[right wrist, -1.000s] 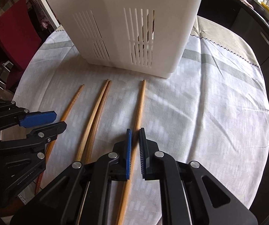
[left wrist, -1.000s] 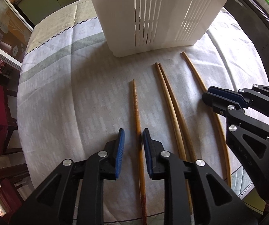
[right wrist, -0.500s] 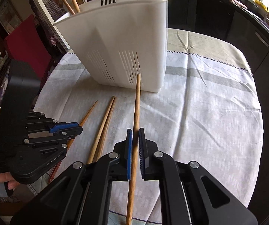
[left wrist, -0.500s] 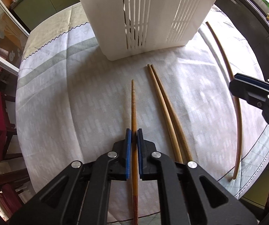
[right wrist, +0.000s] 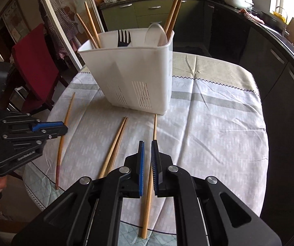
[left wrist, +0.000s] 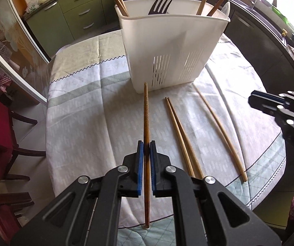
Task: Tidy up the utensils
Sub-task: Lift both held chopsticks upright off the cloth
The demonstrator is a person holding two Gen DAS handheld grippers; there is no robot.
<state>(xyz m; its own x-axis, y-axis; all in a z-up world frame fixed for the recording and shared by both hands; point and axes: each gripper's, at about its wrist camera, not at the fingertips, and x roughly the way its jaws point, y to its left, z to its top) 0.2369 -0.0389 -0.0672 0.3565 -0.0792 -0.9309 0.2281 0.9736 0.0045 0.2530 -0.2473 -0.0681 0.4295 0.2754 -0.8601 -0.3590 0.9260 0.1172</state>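
Observation:
My left gripper [left wrist: 146,143] is shut on a dark wooden chopstick [left wrist: 146,112] and holds it off the cloth, tip in front of the white utensil caddy [left wrist: 167,41]. In the right wrist view the left gripper [right wrist: 65,128] grips that chopstick [right wrist: 69,110] at the left. My right gripper [right wrist: 148,143] is shut. A light chopstick [right wrist: 154,127] shows through the slit between its pads. In the left wrist view this chopstick [left wrist: 220,133] lies on the cloth, apart from the right gripper [left wrist: 251,100]. A pair of chopsticks [left wrist: 179,131] lies between them.
The caddy [right wrist: 130,67] holds a black fork [right wrist: 124,38], a white spoon and several upright chopsticks. A round table under a pale cloth [left wrist: 85,112] carries everything; its edge is near me. A red chair [right wrist: 34,61] stands at the left. Kitchen cabinets run behind.
Both grippers have risen from the table. The left one closed on the dark chopstick and lifted it. The light chopstick, raised in the right gripper half a second ago, lies on the cloth again.

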